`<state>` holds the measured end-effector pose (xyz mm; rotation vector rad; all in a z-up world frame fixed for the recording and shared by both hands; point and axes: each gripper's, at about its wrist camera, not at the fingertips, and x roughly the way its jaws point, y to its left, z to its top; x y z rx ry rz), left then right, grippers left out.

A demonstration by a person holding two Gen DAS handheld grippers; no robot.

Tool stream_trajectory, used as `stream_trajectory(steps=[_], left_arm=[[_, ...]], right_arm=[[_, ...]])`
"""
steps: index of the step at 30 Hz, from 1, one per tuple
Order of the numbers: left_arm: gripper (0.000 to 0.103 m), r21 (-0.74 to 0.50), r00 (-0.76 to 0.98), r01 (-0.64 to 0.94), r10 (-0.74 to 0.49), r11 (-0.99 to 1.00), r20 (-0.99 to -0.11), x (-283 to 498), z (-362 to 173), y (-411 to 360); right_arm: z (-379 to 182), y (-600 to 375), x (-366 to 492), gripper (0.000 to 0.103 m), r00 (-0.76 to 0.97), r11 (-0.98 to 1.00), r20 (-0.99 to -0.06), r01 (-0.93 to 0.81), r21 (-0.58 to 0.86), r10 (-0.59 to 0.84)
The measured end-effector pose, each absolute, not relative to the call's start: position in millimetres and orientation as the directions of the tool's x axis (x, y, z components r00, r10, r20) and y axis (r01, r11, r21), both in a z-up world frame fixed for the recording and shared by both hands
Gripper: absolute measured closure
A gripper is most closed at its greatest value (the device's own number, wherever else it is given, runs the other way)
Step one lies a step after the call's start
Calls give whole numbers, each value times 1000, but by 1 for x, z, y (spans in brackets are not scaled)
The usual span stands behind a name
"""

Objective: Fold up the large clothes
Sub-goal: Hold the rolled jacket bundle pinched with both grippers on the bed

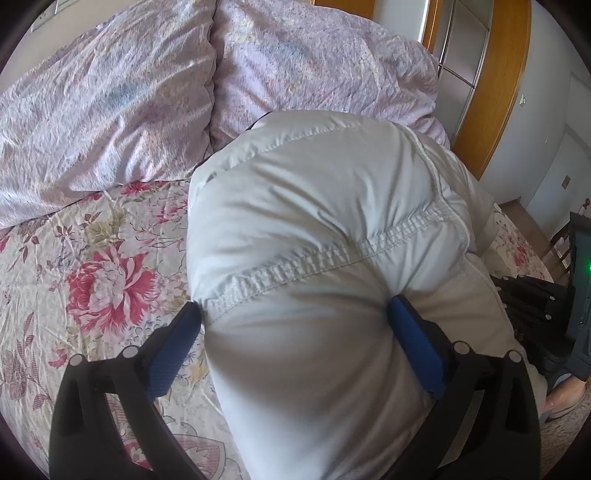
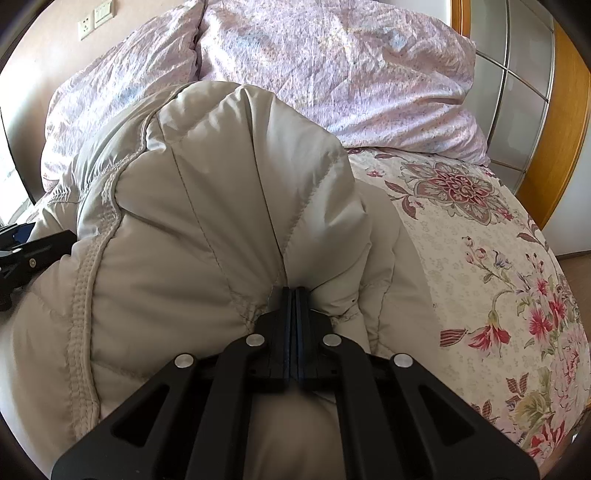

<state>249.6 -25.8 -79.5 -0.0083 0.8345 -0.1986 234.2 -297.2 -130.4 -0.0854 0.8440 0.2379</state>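
A: Where is the garment found?

B: A pale grey-beige padded jacket (image 1: 332, 229) is seen bundled up on a bed covered by a floral bedsheet (image 1: 92, 266). Its puffed bulk is raised toward both cameras, and a gathered, stitched seam (image 1: 332, 254) is seen running across it in the left wrist view. Behind it, two pillows in pale lilac patterned cases (image 1: 110, 103) are laid against the head of the bed.

A: How is the left gripper (image 1: 295, 325) set?

B: Its jaws are spread at their widest. The blue pads (image 1: 417, 347) are seen on either side of a swollen fold of the jacket, the fabric bulging up between them. The right-hand pad is touched by the fabric, while the left-hand one is placed just at the jacket's edge, over the bedsheet. No squeeze on the fabric is shown.

A: And the right gripper (image 2: 294, 295)?

B: Its jaws are brought fully together, and a pinch of the jacket (image 2: 221, 206) is clamped between them; creases are drawn in toward the fingertips from both sides. At the left edge of that view, part of the other black gripper is glimpsed against the jacket.

A: What else is visible?

B: A wooden-framed wardrobe door (image 1: 480, 74) is seen beyond the bed, and wall sockets (image 2: 94, 18) above the pillows.
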Motion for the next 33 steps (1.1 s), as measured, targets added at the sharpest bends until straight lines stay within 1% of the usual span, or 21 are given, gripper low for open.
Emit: stream_trajectory(steps=[10,33], left_arm=[[2,-45,679,161,-143,986,-720,247,-85,-30],[2,-42,687,165,-145,985,-712,246,-87,-30]], right_arm=[[-132,-294,234,102,653,971,-740,-237,1,160],[-135,-292,232,102,676,974,-722,-227,-15,146]])
